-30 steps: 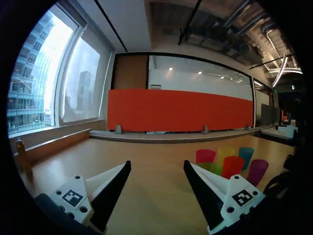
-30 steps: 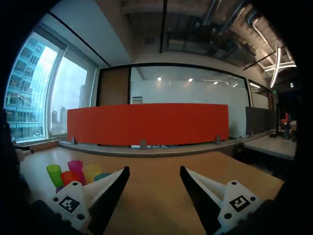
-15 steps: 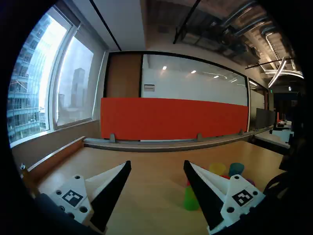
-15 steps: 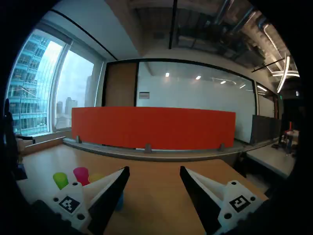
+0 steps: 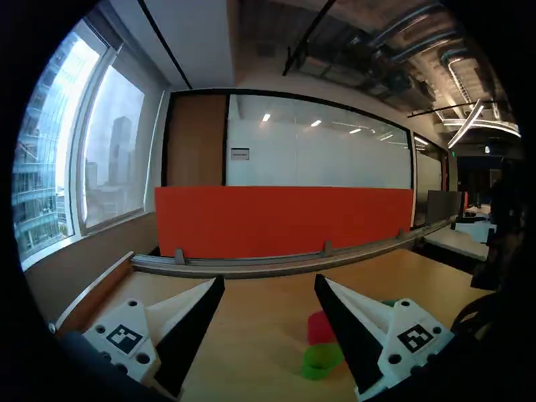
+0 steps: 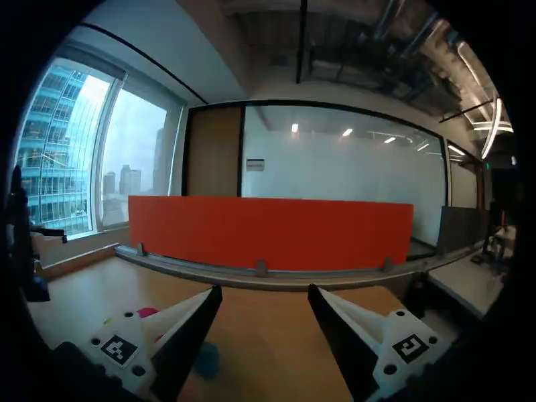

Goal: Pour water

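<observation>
Left hand-held gripper (image 5: 269, 280) and right hand-held gripper (image 6: 264, 289) both spread, empty, over light wooden surface (image 5: 268, 328); green plastic cup (image 5: 321, 362) and red plastic cup (image 5: 319, 328) stand low by the left one's right finger.

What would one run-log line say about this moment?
left gripper open | right gripper open | green plastic cup on wooden table | nothing held

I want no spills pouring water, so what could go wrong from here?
The green cup and red cup sit close together, half behind a finger of the left tool; reaching for one may topple the other. The blue cup sits half behind a finger of the right tool, so aiming could fail.
</observation>
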`<state>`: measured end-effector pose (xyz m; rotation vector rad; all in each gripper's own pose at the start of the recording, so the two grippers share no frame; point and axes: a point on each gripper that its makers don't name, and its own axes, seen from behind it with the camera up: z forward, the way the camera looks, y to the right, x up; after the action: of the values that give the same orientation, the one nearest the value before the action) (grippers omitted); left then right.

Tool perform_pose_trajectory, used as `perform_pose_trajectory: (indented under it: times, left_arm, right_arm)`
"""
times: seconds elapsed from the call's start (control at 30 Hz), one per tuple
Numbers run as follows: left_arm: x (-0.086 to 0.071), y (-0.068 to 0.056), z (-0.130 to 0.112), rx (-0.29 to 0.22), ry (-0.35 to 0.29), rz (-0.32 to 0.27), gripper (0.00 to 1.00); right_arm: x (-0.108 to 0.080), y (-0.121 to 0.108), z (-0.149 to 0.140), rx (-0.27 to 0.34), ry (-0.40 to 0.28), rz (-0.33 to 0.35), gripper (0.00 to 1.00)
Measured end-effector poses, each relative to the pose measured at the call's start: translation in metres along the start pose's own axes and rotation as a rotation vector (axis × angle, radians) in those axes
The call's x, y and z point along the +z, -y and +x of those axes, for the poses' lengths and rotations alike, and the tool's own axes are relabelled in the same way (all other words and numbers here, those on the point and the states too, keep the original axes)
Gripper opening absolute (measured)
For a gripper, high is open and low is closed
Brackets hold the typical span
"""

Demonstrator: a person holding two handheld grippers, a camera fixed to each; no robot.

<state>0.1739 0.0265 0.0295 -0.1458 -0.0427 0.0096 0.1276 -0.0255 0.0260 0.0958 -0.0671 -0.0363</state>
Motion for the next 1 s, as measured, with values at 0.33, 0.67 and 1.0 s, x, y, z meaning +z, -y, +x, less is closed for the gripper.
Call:
perform_pose_trajectory:
  times: [0.33, 0.67, 1.0]
  left_arm:
    - [0.008, -0.003, 0.038, -0.008, -0.015, -0.036, 1.0]
    - [0.01, -0.024, 0.044, 0.005, -0.013, -0.141, 1.0]
    - [0.003, -0.053, 0.056, 0.002, -0.011, -0.282, 1.0]
  right_arm:
    - [0.002, 0.001, 0.043, -0.012, -0.024, 0.023, 1.0]
    - [-0.001, 0.025, 0.043, -0.053, -0.018, 0.151, 1.0]
    - [-0.008, 0.064, 0.041, -0.049, -0.004, 0.361, 1.0]
